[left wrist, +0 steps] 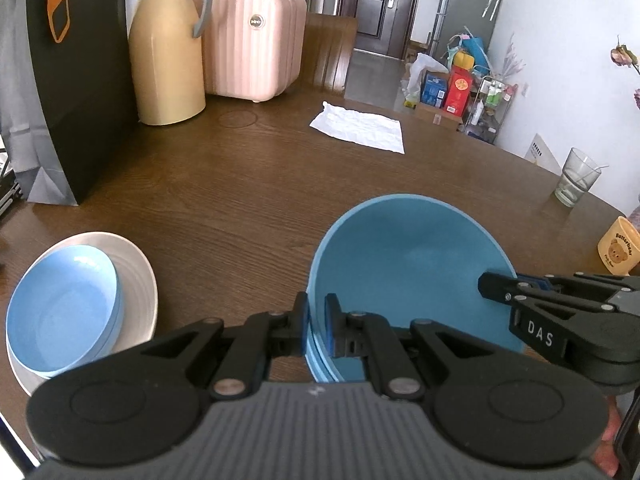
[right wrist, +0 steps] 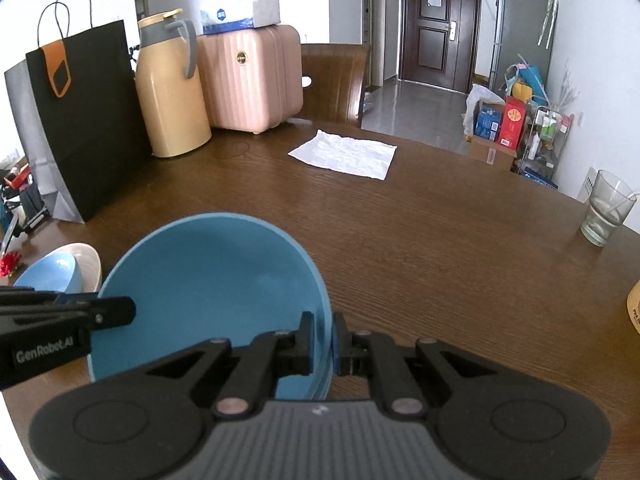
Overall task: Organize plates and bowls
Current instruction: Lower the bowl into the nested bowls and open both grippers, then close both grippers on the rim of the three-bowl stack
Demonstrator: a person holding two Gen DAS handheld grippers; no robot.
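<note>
A stack of dark blue plates (left wrist: 408, 276) sits on the wooden table (left wrist: 248, 200). My left gripper (left wrist: 317, 326) is shut on the stack's left rim. My right gripper (right wrist: 323, 342) is shut on the right rim of the same blue plates (right wrist: 208, 280). The right gripper also shows in the left wrist view (left wrist: 496, 286), and the left gripper in the right wrist view (right wrist: 120, 312). A light blue bowl (left wrist: 60, 312) rests on a white ribbed plate (left wrist: 136, 280) to the left; both show small in the right wrist view (right wrist: 52, 272).
A black paper bag (left wrist: 76, 80), a tan thermos jug (left wrist: 166, 52) and a pink case (left wrist: 252, 44) stand at the back left. A white napkin (left wrist: 360, 128) lies mid-table. A glass (left wrist: 578, 178) and a yellow bear cup (left wrist: 618, 246) stand at the right edge.
</note>
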